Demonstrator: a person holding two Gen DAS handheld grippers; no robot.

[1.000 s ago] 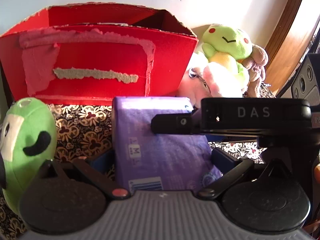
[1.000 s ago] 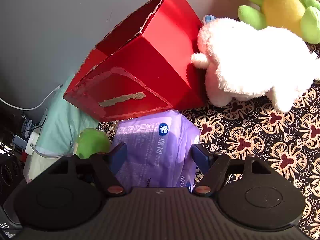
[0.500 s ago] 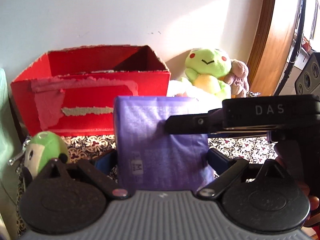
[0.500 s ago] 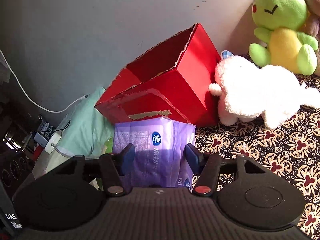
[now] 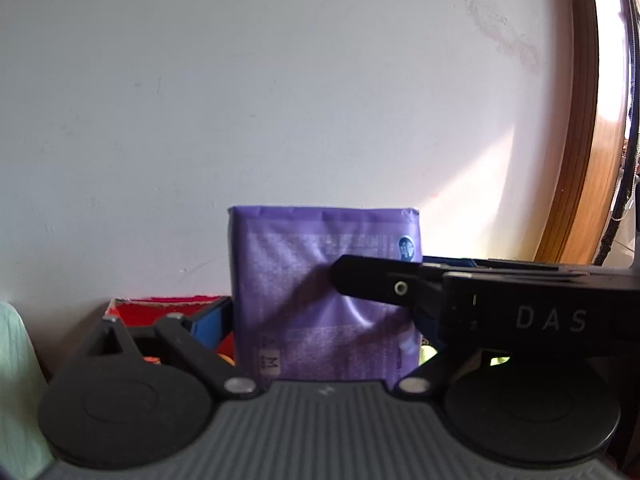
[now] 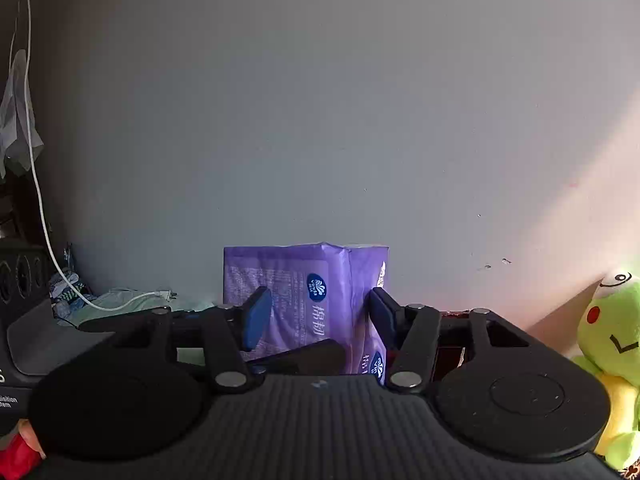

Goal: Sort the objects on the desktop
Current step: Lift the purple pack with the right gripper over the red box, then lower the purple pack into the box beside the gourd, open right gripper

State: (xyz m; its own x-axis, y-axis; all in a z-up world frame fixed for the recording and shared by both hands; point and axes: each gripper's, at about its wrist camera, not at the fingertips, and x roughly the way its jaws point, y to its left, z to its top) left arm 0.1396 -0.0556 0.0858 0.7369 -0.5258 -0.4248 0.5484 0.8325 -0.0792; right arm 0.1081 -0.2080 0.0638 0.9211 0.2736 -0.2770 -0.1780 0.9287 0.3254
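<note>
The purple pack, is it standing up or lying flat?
Standing up: the purple pack is upright, pinched by both the left claw and right claw.

Home: frog plush toy [image 6: 610, 344], bedding [image 6: 120, 302]

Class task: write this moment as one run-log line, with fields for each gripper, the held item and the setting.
left gripper: shut on pack | right gripper: shut on pack | pack: purple, upright, held by both | setting: wall behind, red box low

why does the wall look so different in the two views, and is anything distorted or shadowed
Left wrist view: the wall is pale, a sunlit patch at lower right, the wooden frame bowed by the fisheye, and a finger's shadow across the purple pack. Right wrist view: the wall is dim grey, warming pinkish near the frog plush.
</note>
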